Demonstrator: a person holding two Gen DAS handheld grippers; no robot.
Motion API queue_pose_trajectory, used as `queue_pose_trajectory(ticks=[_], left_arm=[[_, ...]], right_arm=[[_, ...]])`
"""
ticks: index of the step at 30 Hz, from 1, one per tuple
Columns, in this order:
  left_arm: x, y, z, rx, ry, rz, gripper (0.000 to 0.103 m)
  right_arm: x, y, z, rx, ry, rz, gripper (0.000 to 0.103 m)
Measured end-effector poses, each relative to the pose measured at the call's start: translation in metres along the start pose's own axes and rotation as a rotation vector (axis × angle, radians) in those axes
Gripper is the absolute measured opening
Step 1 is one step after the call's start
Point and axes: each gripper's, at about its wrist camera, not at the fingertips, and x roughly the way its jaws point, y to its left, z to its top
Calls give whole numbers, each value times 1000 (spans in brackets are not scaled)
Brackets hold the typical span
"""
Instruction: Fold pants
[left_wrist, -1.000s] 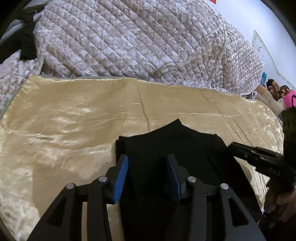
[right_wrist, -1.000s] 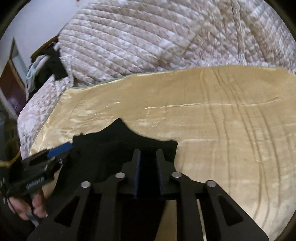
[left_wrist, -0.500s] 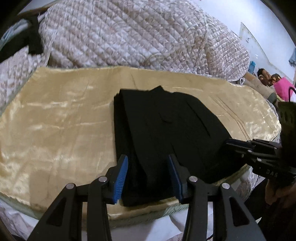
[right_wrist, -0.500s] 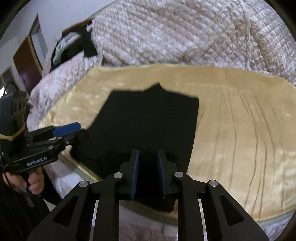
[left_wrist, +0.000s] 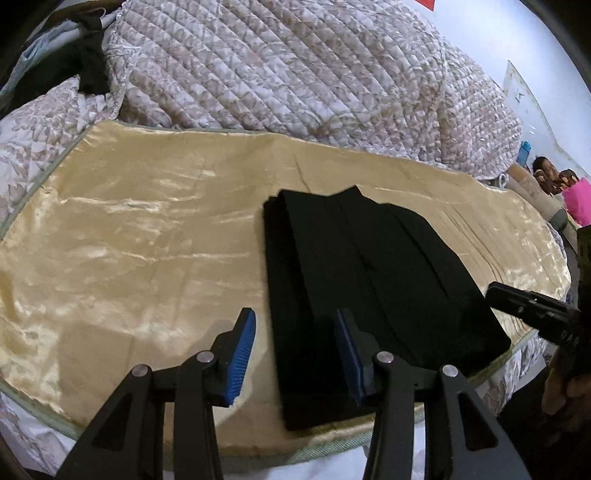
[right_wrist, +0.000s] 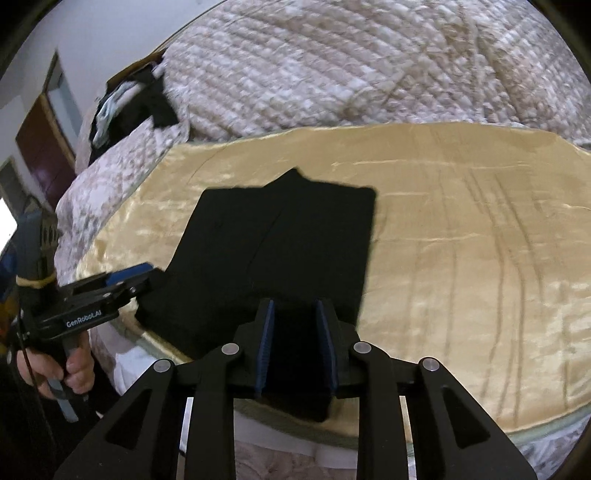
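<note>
- Left wrist view: black pants (left_wrist: 369, 295), folded into a compact rectangle, are seen lying on the gold satin sheet (left_wrist: 129, 251) at the bed's near edge, toward 4 o'clock.
- The left gripper (left_wrist: 295, 354) is held released above the pants' left edge, nothing grasped.
- Right wrist view: the right gripper (right_wrist: 295, 350) is being opened over the 6 o'clock hem; whether cloth is pinched cannot be told.
- Folding is judged nearly finished; a clear release and withdrawal are called for next.
</note>
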Motion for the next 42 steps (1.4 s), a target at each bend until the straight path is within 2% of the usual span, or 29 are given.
queue_pose_trajectory(ticks=[2, 15, 19, 26, 29, 34, 42], left_arm=[[2, 1, 6, -6, 12, -5, 48], [22, -21, 45, 73, 11, 25, 48], [28, -21, 47, 68, -2, 23, 50], [40, -11, 44, 44, 21, 8, 51], [42, -6, 44, 20, 19, -9, 55], [49, 3, 41, -56, 41, -84, 57], [54, 13, 28, -113, 58, -136, 66]], right_arm=[[-2, -7, 6, 26, 3, 7, 32], [13, -27, 49, 63, 31, 60, 33], [21, -28, 54, 68, 32, 74, 34], [32, -36, 55, 113, 27, 98, 34], [38, -41, 55, 153, 28, 121, 43], [44, -46, 52, 187, 40, 143, 43], [49, -52, 40, 223, 72, 168, 45]])
